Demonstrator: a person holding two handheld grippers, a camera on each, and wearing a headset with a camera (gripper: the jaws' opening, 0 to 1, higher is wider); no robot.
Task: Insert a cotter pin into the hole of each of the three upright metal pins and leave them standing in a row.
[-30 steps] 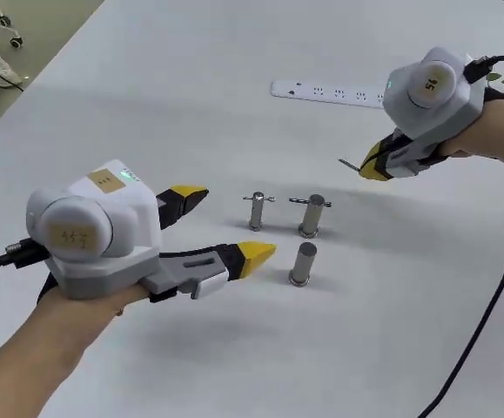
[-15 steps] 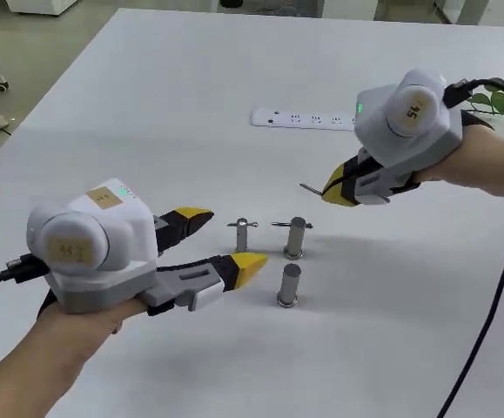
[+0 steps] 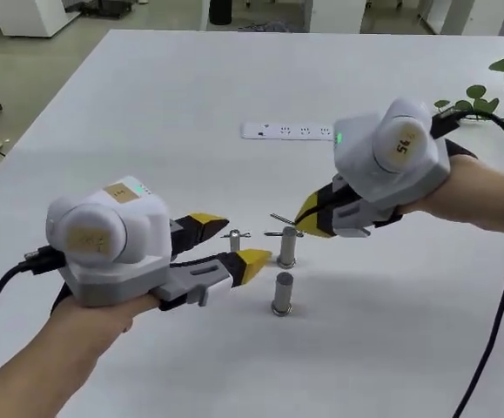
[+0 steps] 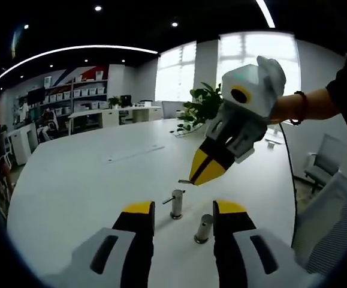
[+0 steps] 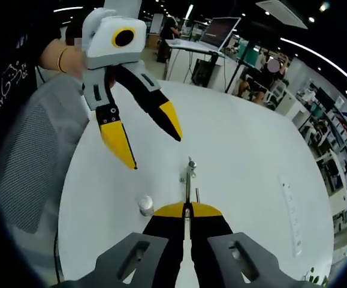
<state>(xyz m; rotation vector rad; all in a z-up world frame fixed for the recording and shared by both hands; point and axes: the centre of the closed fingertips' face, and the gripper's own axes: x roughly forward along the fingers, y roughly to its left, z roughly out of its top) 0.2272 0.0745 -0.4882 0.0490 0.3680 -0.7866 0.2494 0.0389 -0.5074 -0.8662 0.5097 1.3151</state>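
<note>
The right gripper [image 3: 311,219] is clamped on the back end of a cotter pin [image 3: 279,218], above the upright metal pins [image 3: 287,251] on the counter [image 3: 147,104]. The wire is thin, stiff and light, likely slippery. The left gripper [image 3: 241,239], jaws apart, hovers left of the bare near pin [image 3: 281,294], which is probably tippy: steady its lower shaft.

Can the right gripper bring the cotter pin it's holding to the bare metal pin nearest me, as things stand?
Probably yes. The right gripper holds its cotter pin in the air, and nothing covers the bare metal pin. The open left gripper sits off to one side of it, apart, leaving the way down free.
</note>
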